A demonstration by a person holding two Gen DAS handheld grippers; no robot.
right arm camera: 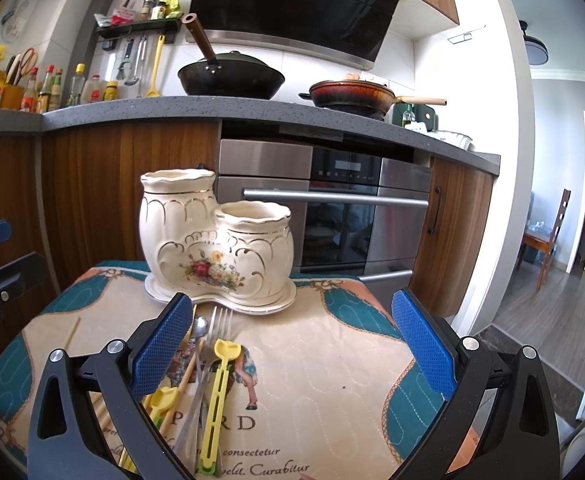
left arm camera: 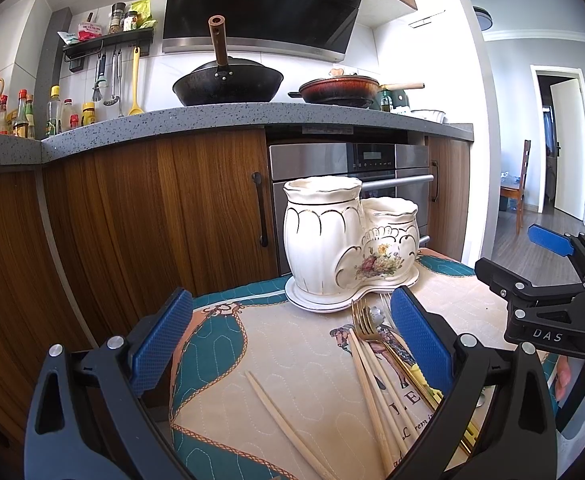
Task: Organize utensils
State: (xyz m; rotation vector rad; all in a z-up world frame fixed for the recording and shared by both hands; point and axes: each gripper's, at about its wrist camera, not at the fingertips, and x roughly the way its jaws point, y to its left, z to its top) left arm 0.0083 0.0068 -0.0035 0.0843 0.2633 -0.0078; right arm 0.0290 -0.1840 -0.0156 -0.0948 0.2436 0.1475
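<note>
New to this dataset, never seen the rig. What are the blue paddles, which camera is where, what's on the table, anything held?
No robot: a person carries a handheld two-finger gripper in each hand, each with a fisheye camera looking along its fingers. The blue paddles are the finger pads.

In the left wrist view, the left gripper is open and empty; the right gripper's body shows at the right edge. In the right wrist view, the right gripper is also open and empty.

On the quilted mat stands a white ceramic two-pot holder, with both pots looking empty. In front lies a pile: a gold fork, wooden chopsticks, a spoon, a silver fork, and yellow-handled tools. One chopstick lies apart.
</note>
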